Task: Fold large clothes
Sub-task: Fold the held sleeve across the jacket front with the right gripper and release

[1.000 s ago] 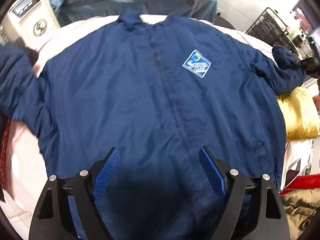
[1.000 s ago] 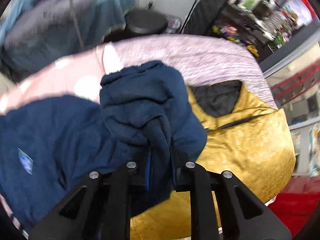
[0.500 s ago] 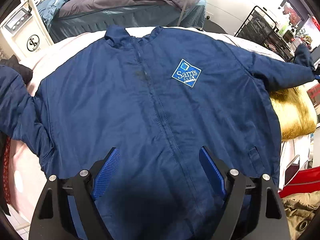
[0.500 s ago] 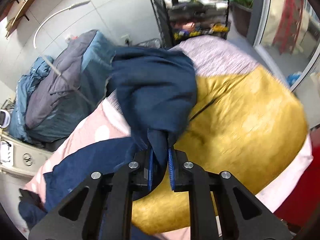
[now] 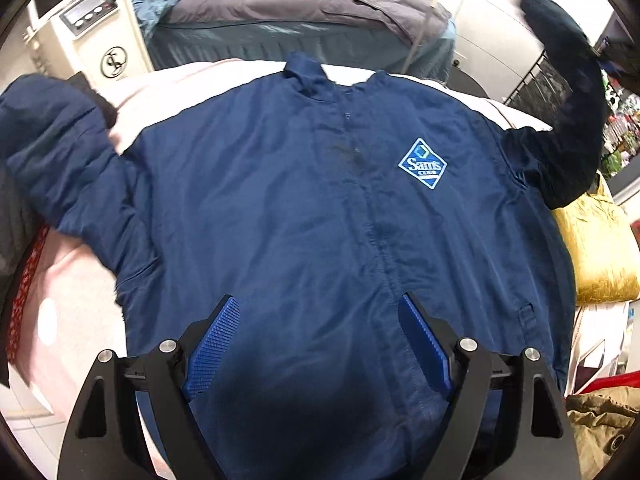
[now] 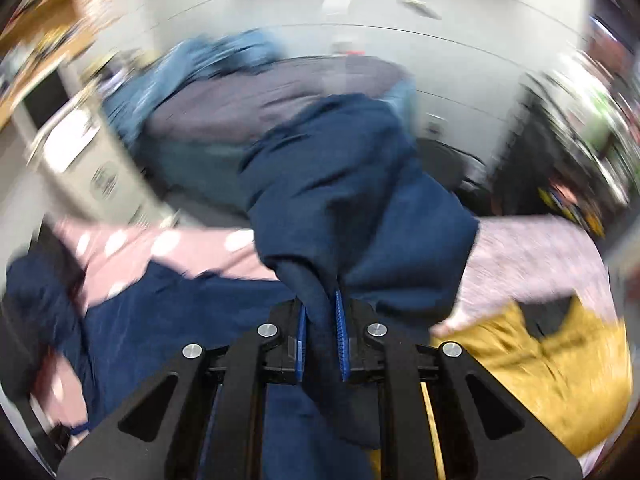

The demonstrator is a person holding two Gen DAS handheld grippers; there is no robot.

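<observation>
Clearly the sleeve-folding step is in hand. Left of the left gripper (image 5: pixel 320 344), the jacket's (image 5: pixel 304 208) far sleeve (image 5: pixel 68 160) lies spread on the bed (image 5: pixel 168 84). Its fingers (image 5: pixel 214 344) stand wide apart, holding nothing, above the hem, the zipped front lying ahead of them. Further right, the right gripper (image 6: pixel 321 340) has its fingers clamped on the other sleeve (image 6: pixel 344 184), raised off the bed. Next, I judge, that sleeve needs carrying across the chest and letting go.
</observation>
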